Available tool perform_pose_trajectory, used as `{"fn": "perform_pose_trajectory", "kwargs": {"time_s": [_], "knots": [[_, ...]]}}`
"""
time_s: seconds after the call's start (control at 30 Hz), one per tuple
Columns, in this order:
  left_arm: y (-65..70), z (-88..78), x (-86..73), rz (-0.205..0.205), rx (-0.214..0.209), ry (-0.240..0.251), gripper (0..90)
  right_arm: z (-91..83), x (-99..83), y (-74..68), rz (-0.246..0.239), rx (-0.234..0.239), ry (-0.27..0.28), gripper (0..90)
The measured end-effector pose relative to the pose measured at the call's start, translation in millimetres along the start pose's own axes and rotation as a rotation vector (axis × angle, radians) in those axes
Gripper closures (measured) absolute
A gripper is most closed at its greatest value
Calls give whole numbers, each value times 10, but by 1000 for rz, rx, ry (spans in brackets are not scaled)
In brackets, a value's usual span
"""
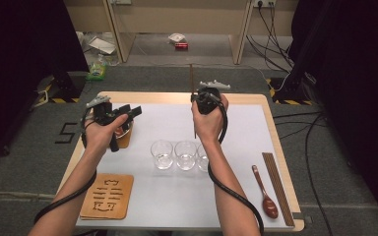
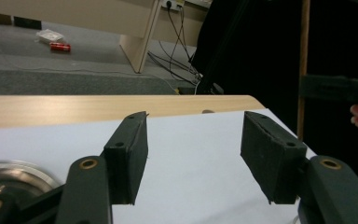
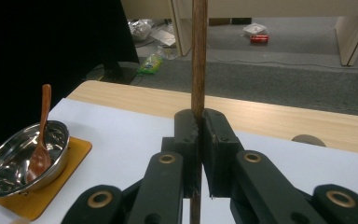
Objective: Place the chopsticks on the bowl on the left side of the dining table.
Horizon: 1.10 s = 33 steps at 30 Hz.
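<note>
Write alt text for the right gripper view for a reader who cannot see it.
The right gripper clamps an upright wooden chopstick between its shut black jaws above a white table mat. At left, a steel bowl holding a wooden spoon sits on an orange coaster.

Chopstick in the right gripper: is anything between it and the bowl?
Nothing visible. The right gripper holds the chopstick upright above the table. In the right gripper view, only bare white tabletop separates it from the bowl.
</note>
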<state>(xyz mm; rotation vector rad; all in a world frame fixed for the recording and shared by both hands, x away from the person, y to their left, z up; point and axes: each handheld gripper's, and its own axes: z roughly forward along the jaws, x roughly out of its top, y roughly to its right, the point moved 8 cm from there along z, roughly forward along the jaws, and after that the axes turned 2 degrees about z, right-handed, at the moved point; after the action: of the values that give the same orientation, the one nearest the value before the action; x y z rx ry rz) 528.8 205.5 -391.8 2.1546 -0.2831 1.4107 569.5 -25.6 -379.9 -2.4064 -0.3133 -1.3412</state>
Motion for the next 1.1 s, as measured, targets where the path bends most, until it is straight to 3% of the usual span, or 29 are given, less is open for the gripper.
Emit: {"fn": "perform_pose_trajectory", "kwargs": {"time_s": [0.3, 0.5, 0.83, 1.1], "knots": [[252, 373, 257, 41, -29, -11, 412, 17, -27, -17, 5, 13, 4, 851], [390, 540, 417, 40, -49, 3, 416, 16, -30, -49, 4, 25, 10, 851], [667, 755, 574, 49, -123, 10, 430, 21, -49, -75, -8, 25, 5, 851], [804, 901, 627, 77, -145, -11, 440, 47, -44, -114, -21, 39, 8, 851]]}}
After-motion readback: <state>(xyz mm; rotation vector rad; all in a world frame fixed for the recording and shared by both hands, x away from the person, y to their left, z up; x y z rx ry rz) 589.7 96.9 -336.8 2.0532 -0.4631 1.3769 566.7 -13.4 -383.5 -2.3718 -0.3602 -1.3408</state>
